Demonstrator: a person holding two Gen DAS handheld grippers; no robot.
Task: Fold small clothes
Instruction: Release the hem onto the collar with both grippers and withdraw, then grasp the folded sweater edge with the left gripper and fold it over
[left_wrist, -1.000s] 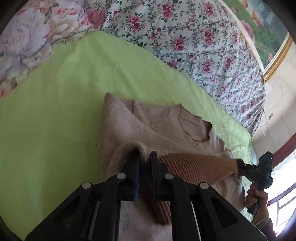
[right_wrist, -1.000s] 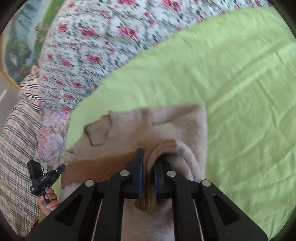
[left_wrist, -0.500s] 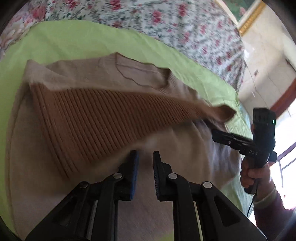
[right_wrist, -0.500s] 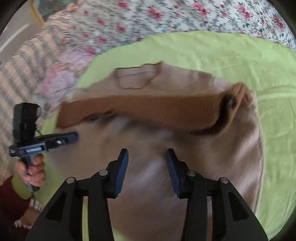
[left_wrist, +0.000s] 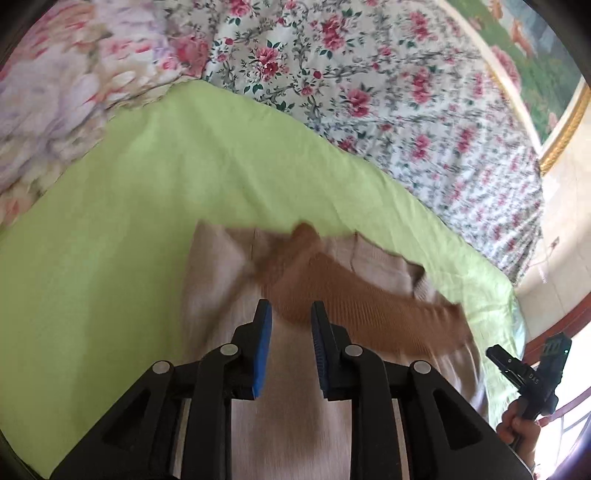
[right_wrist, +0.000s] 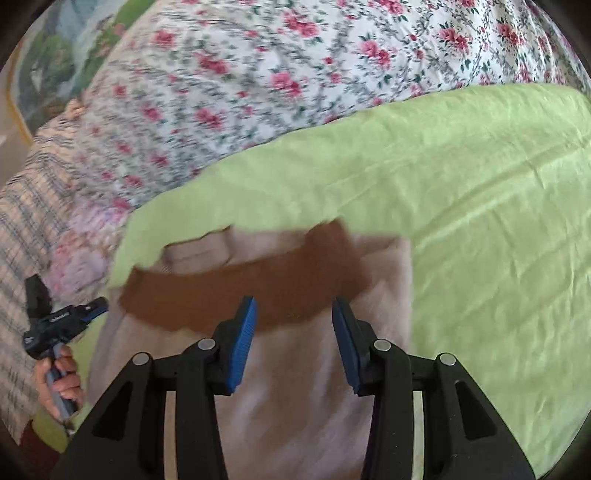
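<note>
A small beige sweater (left_wrist: 288, 417) lies on a light green cloth (left_wrist: 110, 258). Its darker brown ribbed hem band (left_wrist: 362, 306) lies folded up across the body just below the neckline. My left gripper (left_wrist: 290, 314) is open and empty, hovering over the band's left part. In the right wrist view the sweater (right_wrist: 295, 406) and band (right_wrist: 236, 291) show too. My right gripper (right_wrist: 293, 310) is open wide and empty, just above the band. Each gripper also shows in the other's view, the right gripper (left_wrist: 517, 373) and the left gripper (right_wrist: 70, 317), off the sweater's sides.
A floral bedspread (left_wrist: 369, 92) lies beyond the green cloth (right_wrist: 480, 221). A plaid fabric (right_wrist: 22, 221) lies at the left in the right wrist view. A framed picture (left_wrist: 535, 55) and a tiled floor (left_wrist: 561, 236) are at the right.
A second ago both grippers were shut on the brown hem band. Both have let go and opened; the band now lies across the sweater, and both grippers have drawn back.
</note>
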